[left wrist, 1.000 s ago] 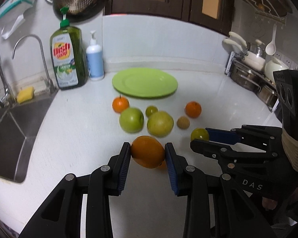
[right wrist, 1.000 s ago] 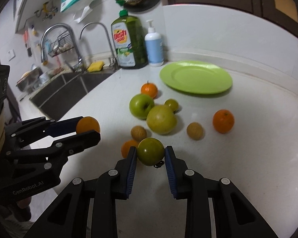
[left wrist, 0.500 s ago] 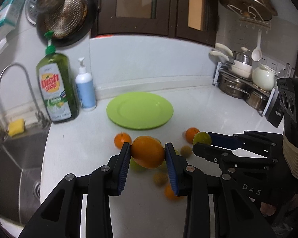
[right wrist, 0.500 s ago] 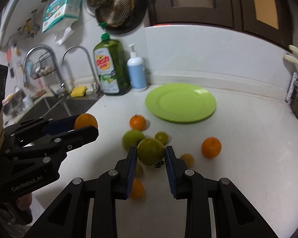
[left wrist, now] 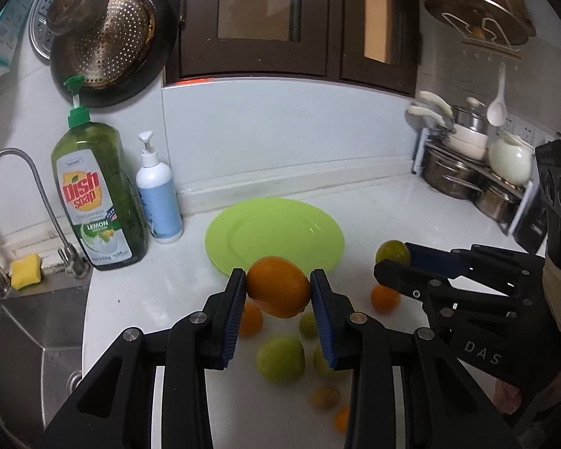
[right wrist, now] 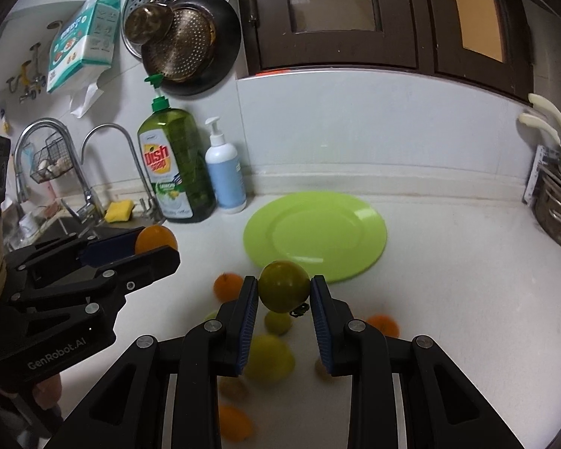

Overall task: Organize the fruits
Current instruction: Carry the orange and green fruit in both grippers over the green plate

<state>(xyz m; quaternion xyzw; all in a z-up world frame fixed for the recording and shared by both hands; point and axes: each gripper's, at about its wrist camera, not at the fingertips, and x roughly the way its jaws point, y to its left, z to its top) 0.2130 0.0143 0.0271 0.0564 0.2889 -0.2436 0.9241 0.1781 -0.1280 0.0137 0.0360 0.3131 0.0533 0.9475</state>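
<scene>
My left gripper is shut on a large orange, held above the white counter just short of the lime-green plate. My right gripper is shut on a round green fruit, also lifted, in front of the same plate. Each gripper shows in the other's view: the right one with its green fruit, the left one with its orange. Below lie several loose fruits: a green apple, small oranges and a brownish fruit.
A green dish soap bottle and a white pump bottle stand at the back left beside the sink and tap. A rack of pots fills the right corner. Pans hang on the wall.
Both grippers have risen and moved toward the plate with their fruits; the loose fruits now lie below and behind the fingertips. Grips unchanged.
</scene>
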